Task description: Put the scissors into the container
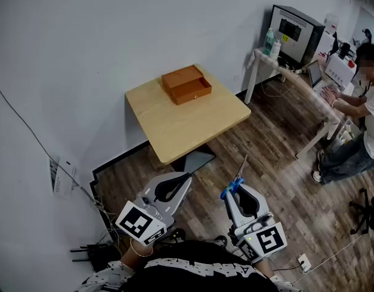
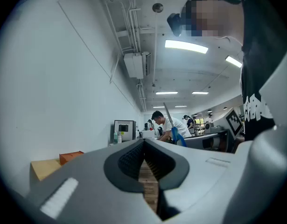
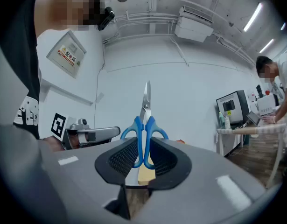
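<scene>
While clenched in the right claw [image 3: 143, 148], scissors [image 3: 144, 107] upright, handles between its jaws.

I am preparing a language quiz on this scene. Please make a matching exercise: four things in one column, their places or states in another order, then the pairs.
1 scissors
2 container
3 left gripper
4 bottles

a on the white desk
b shut, empty
c in the right gripper
d on the wooden table

Pairs: 1-c, 2-d, 3-b, 4-a
</scene>
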### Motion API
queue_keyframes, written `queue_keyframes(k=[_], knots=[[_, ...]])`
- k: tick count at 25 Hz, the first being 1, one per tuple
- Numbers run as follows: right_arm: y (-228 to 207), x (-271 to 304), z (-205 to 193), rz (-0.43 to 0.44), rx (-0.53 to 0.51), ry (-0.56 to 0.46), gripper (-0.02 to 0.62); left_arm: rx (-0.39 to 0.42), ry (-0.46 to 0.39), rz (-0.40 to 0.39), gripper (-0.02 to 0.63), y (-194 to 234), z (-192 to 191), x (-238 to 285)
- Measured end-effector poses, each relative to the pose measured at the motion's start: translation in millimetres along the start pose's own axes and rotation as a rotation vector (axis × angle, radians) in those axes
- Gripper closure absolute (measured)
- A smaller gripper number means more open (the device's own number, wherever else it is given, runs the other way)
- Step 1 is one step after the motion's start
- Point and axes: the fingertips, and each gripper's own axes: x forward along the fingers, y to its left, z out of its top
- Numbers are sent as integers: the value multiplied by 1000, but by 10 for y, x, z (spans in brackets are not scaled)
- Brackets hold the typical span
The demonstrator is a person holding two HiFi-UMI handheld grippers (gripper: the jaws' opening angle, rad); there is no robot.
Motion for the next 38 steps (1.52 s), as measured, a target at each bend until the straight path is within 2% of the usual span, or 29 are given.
queue_keyframes(k=[9, 14, 20, 26, 29, 38], knots=[[-83, -174, 124, 25, -34, 12, 497, 13, -7, 0, 604, -260, 131, 102], [-288, -237, 167, 38, -41, -17, 497, 34, -8, 1, 604, -393, 121, 280], [-485, -430, 136, 23, -11, 5, 497, 23, 0, 32, 604, -522, 47, 426], [-719, -650, 255, 26, -49, -28, 497, 45, -23, 16, 604, -771, 75, 646], [-838, -716, 284, 36, -62, -32, 497, 52, -12, 12, 604, -884, 60, 745], [-1101, -860, 247, 41, -17, -43, 497, 95, 27, 42, 604, -991, 65, 929]])
